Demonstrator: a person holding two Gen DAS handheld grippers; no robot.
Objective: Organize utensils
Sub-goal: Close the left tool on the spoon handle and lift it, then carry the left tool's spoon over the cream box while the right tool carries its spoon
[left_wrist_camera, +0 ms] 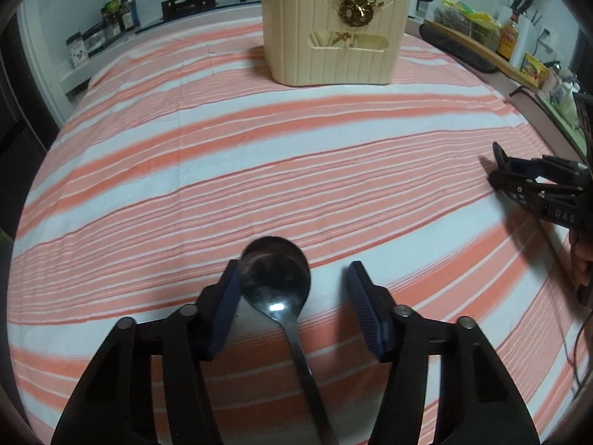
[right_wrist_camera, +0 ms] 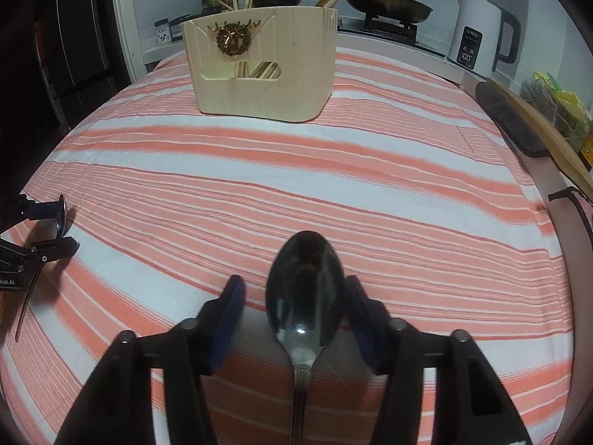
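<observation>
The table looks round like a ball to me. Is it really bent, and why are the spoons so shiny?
Both wrist views: the fisheye lens bends the striped cloth and darkens the corners. Left wrist: a glare spot on the round spoon. Right wrist: glare on the oval spoon, with nearby finger pads blurred.

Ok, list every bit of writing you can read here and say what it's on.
"100": display of the white kettle.
"DAS": body of the right gripper.
"bot.AI", cut off at the frame edge: body of the left gripper.
Labels on the bottles, jars and yellow packet: too small or blurred to read.
</observation>
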